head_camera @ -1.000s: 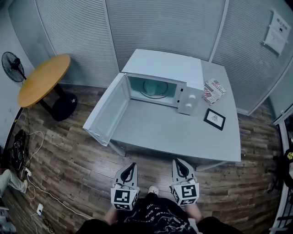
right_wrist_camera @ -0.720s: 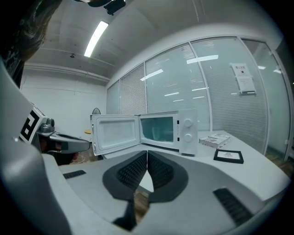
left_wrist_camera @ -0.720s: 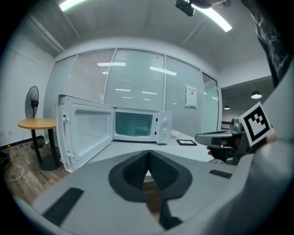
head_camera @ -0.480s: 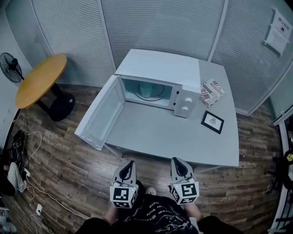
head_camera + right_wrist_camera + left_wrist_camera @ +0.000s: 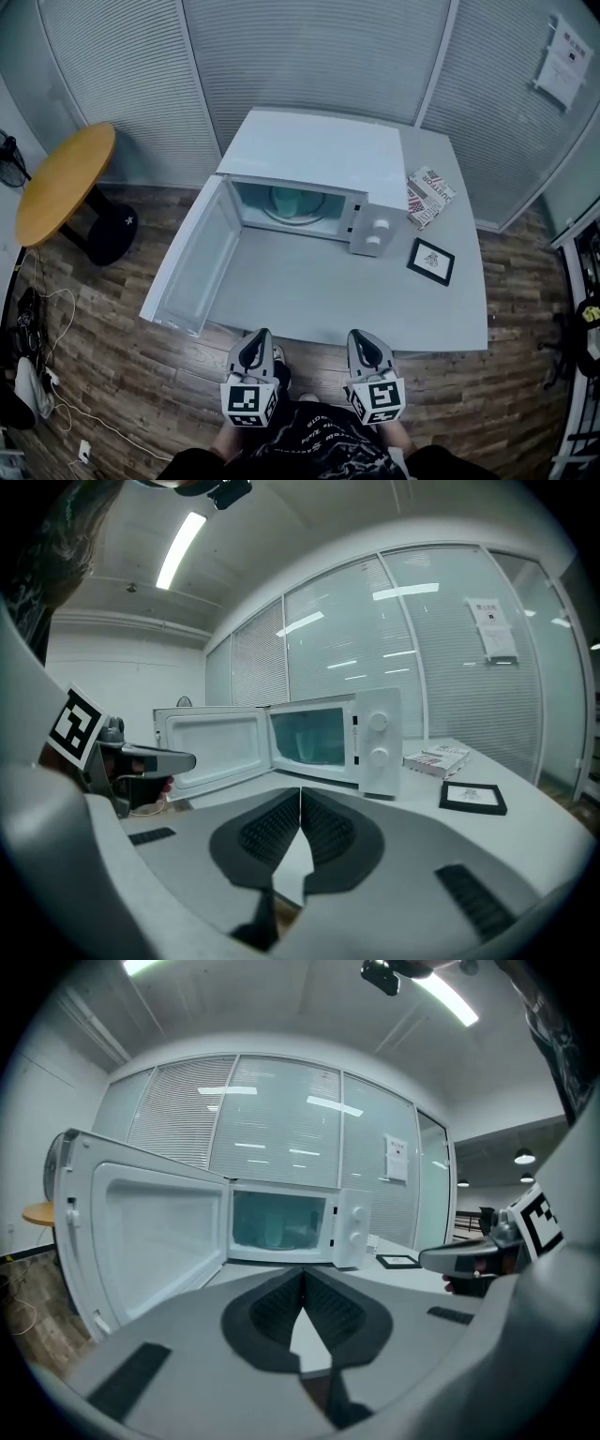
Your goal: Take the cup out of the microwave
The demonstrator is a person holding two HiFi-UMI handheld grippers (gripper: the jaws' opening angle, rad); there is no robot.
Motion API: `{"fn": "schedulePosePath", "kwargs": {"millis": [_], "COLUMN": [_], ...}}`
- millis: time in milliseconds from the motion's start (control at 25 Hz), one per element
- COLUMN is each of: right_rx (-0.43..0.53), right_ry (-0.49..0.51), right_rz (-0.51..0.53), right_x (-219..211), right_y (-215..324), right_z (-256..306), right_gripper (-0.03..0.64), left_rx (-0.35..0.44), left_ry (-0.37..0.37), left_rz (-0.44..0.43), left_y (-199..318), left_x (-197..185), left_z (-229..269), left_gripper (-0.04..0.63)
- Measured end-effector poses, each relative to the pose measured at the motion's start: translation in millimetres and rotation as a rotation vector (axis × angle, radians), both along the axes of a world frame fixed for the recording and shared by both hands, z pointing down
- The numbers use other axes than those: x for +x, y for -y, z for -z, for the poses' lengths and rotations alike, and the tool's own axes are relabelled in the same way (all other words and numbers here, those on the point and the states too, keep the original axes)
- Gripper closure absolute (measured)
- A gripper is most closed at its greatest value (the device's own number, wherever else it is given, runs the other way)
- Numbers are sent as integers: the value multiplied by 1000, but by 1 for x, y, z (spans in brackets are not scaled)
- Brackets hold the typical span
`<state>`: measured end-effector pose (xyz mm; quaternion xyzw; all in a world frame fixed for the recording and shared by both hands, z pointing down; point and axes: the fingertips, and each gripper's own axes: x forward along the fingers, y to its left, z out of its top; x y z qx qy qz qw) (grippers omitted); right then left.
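A white microwave [image 5: 323, 159] stands on a grey table [image 5: 319, 291] with its door [image 5: 187, 262] swung wide open to the left. Inside it a pale teal cup [image 5: 286, 199] sits on the glass plate; the left gripper view also shows the cup [image 5: 272, 1232], and so does the right gripper view [image 5: 305, 742]. My left gripper [image 5: 257, 337] and right gripper [image 5: 364, 336] hover side by side just short of the table's near edge, pointing at the microwave. Both are shut and hold nothing. The jaws meet in the left gripper [image 5: 302, 1274] and in the right gripper [image 5: 300, 794].
A red-and-white printed box [image 5: 431, 195] and a small black picture frame [image 5: 432, 260] lie right of the microwave. A round wooden side table [image 5: 61, 183] stands at the far left, with cables [image 5: 37, 309] on the wooden floor. Blind-covered glass partitions close the back.
Both grippers and my view have moved closer to the table; its near edge now lies just ahead of the fingertips. The jaws stay shut and the microwave door stays open.
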<state>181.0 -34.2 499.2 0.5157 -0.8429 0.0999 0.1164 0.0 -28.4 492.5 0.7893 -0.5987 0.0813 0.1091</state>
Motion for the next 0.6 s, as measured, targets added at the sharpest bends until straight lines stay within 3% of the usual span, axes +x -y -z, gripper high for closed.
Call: {"fn": "schedulePosePath", "kwargs": {"millis": [600], "right_rx": [-23], "right_ry": [-22], "right_rz": [-48], "right_x": [-27], "right_y": [69], "right_z": [-7], "right_gripper": [612], "left_rx": [-9], "left_ry": [2], "left_rz": [-79], "left_y": [79], "left_x": [-22], "left_z": [-4], "left_gripper": [588]}}
